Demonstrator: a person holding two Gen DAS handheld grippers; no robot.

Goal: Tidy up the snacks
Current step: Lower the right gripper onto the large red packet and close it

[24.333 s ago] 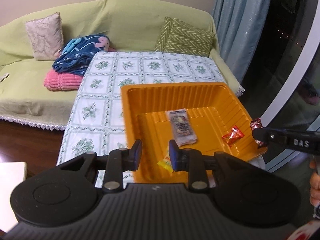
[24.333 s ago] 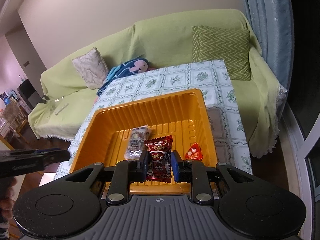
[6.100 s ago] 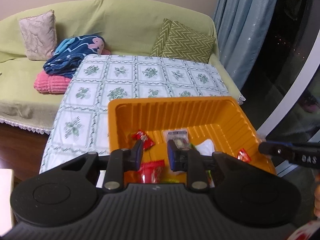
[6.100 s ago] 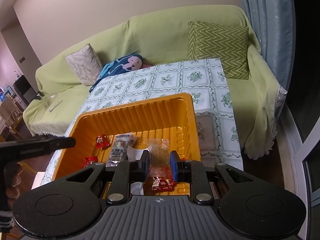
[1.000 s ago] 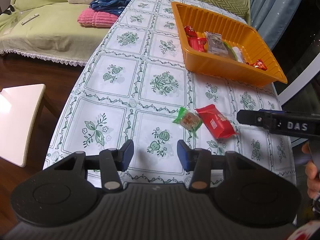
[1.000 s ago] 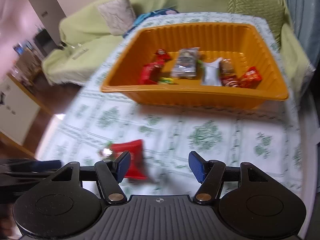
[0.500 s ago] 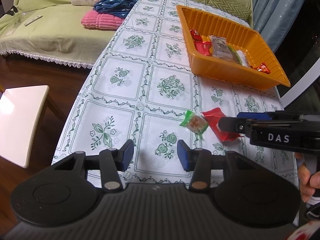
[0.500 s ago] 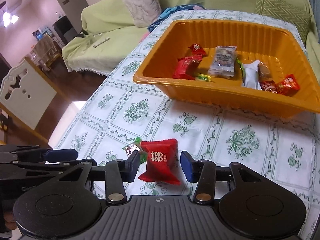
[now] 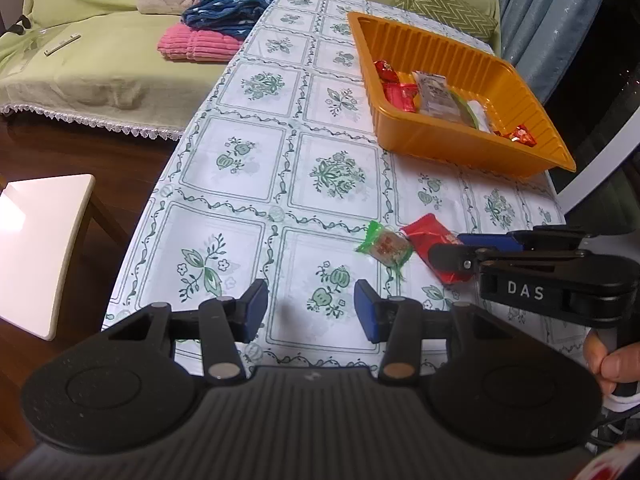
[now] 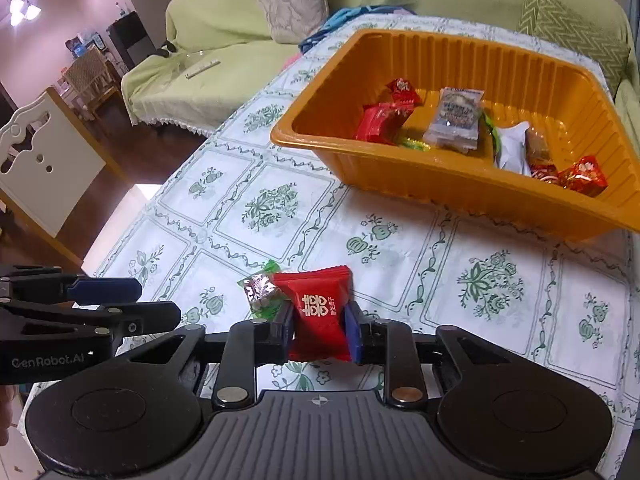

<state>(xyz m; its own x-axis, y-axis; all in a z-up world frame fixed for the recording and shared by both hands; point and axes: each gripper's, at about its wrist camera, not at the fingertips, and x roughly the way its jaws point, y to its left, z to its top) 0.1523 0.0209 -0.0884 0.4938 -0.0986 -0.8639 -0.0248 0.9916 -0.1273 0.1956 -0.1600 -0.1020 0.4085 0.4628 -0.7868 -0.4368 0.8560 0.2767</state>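
right hand-held gripper (image 10: 318,330): it is closing on the red snack packet (image 10: 320,310). we see the packet right between the blue pads, which sit against its two sides, low in the middle of the right wrist frame.
left hand-held gripper (image 9: 307,310): its pads stand apart with nothing between them. it hangs over the bare desk (image 9: 240,152) at the bottom of the left wrist frame.
red snack packet: it lies on the desk near the front edge. its long way runs from the gripper up toward the top of the frame, so the pads pinch its short way.
green candy (image 10: 262,290): it touches the red packet's left side, just up and left of the left pad. we think it could get bumped when the packet goes up.
orange tray (image 10: 460,190): it sits in the upper right of the right wrist frame, well apart from the packet. we think the packet goes there next, up and to the right.
nearer hand: the right one is on the packet. the left one is to the left, closer to the green candy.
hard to see: the near end of the red packet hides behind the pads. in the left wrist frame the right gripper covers part of it. the snacks at the tray's near wall are partly hidden too.
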